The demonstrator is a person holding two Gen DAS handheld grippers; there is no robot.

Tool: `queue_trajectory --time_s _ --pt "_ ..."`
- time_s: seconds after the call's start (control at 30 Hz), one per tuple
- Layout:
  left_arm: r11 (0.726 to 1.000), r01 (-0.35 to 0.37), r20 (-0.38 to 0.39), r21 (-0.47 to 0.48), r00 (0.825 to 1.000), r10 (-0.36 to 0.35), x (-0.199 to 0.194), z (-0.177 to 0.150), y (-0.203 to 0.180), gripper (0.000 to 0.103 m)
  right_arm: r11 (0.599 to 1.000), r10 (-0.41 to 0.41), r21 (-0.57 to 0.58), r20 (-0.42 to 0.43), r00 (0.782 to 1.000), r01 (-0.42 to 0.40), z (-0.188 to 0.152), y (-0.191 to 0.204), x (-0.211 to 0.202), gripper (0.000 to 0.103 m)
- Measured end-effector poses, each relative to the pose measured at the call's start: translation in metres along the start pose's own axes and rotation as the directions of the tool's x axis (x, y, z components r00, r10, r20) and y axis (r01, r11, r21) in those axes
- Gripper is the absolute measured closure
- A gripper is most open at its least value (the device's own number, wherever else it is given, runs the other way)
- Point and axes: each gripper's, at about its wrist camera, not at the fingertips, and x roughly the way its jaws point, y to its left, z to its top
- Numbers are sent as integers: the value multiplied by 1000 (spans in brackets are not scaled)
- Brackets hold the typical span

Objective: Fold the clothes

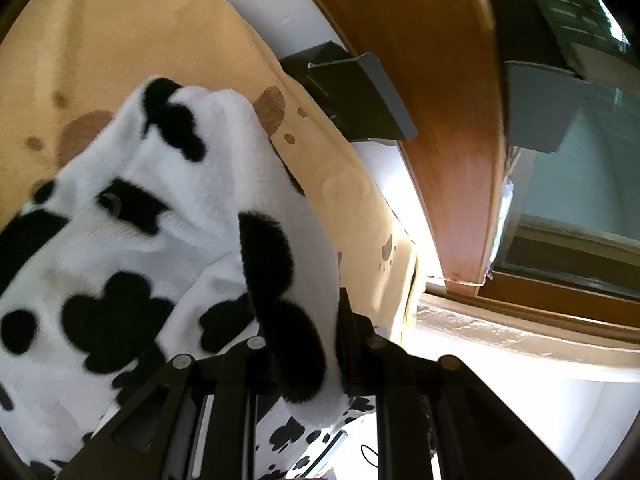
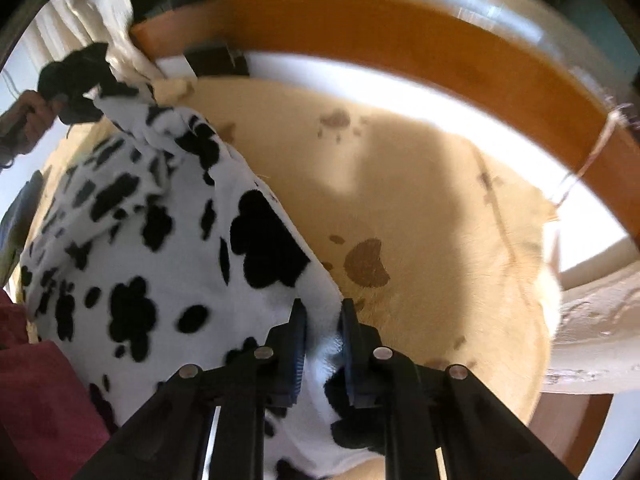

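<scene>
A white fleece garment with black cow-like patches [image 1: 152,208] hangs over a beige blanket with brown paw prints [image 1: 120,40]. My left gripper [image 1: 300,320] is shut on a bunched fold of it; the cloth drapes over and hides the left finger. From the right wrist view the same garment [image 2: 160,248] stretches from the left gripper [image 2: 66,92], held in a person's hand at the upper left, down to my right gripper [image 2: 322,320]. The right gripper's blue-padded fingers [image 2: 298,332] pinch the garment's white edge just above the beige blanket [image 2: 420,208].
A curved wooden bed frame [image 2: 400,32] runs along the far side of the blanket. A dark grey boxy object [image 1: 360,96] sits between blanket and frame. Red cloth [image 2: 44,408] lies at the lower left. A window [image 1: 580,184] is at the right.
</scene>
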Motion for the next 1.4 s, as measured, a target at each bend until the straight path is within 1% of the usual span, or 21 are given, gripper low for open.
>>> queue_trajectory --time_s 0.03,0.1,0.17,0.27,0.4,0.47,0.5,0.53,0.63,0.7,0.77,0.83,0.87,0.9,0.93,0.97,1.0,1.07,1.17,1.23,1.4 --pt "1000 -4 4 5 1000 4 -6 -4 4 85 1000 -5 -9 10 1000 5 -13 17 -13 86" --pt "1000 -18 11 15 1000 17 -19 -11 13 85 999 -13 -36 24 1000 14 -42 32 -37 86" --pt "999 -33 18 20 999 32 -31 -19 23 85 997 -17 -74 16 1000 18 -69 53 -46 86" --pt "998 -59 26 2 998 59 -41 -33 51 85 993 -31 -110 -21 999 29 -90 83 -39 86" --pt "992 -100 25 -76 994 102 -40 -45 101 85 974 -143 -189 -67 988 128 -119 117 -10 86" --pt "986 -119 22 -115 992 122 -38 -48 122 85 971 -165 -182 -59 984 152 -127 124 -4 86" --pt "983 -125 16 -133 992 129 -37 -49 132 90 967 -185 -186 -51 981 173 -128 127 -2 86" --pt "982 -123 14 -142 992 126 -37 -50 138 93 958 -216 -203 -40 976 203 -129 131 -1 86" --pt "984 -99 21 -147 994 103 -43 -52 140 94 939 -265 -235 -19 964 253 -133 143 -1 86" --pt "989 -31 45 -145 998 38 -52 -53 132 94 924 -291 -261 -8 957 279 -137 152 -1 86" --pt "993 48 88 -110 995 -38 -61 -52 115 94 918 -304 -266 1 953 294 -139 155 0 86" --pt "993 95 140 -75 987 -84 -68 -51 97 86 920 -309 -252 4 951 300 -139 154 2 86" --pt "991 113 164 -65 981 -101 -69 -51 89 65 921 -311 -245 6 950 303 -139 153 3 86" --pt "991 116 181 -61 978 -103 -69 -50 84 35 922 -314 -238 8 950 306 -139 153 4 86" --pt "991 120 190 -59 976 -107 -67 -49 80 24 922 -315 -234 9 949 308 -139 152 4 86" --pt "990 128 197 -58 974 -114 -64 -48 77 18 922 -315 -232 11 949 309 -139 152 3 86" --pt "989 136 204 -57 971 -122 -61 -47 74 19 923 -315 -231 13 949 309 -139 152 3 86" --pt "991 120 189 -57 976 -108 -54 -45 72 19 923 -314 -229 16 949 310 -139 151 2 86" --pt "997 43 123 -59 992 -36 -34 -44 71 18 924 -314 -225 20 949 311 -139 151 1 86" --pt "997 6 82 -81 997 0 -23 -47 75 18 924 -314 -220 23 949 312 -139 150 1 86" --pt "991 -33 81 -131 996 44 -12 -52 88 18 918 -333 -215 37 942 333 -140 152 -1 86"
